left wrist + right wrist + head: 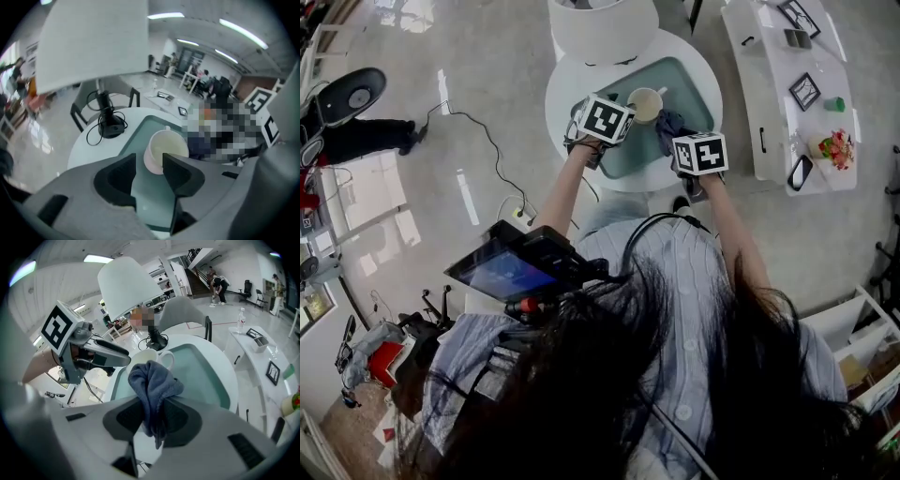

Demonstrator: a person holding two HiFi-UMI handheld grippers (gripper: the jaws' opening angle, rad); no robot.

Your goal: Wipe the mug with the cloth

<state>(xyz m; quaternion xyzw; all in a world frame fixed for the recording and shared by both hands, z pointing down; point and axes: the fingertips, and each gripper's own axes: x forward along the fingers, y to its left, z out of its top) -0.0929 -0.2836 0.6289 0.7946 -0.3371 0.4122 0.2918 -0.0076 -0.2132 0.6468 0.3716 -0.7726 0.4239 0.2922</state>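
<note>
Mug (164,147) cream; cloth (151,383) grey-blue; table (562,94) white; mat (684,84) teal; shirt (694,281) blue-white striped; lampshade (600,23) white.

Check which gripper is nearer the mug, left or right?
Left. The left gripper holds its open jaws right at the mug, which stands just past their tips. The right gripper, shut on the cloth, is farther back, the cloth bunched between it and the mug.
</note>
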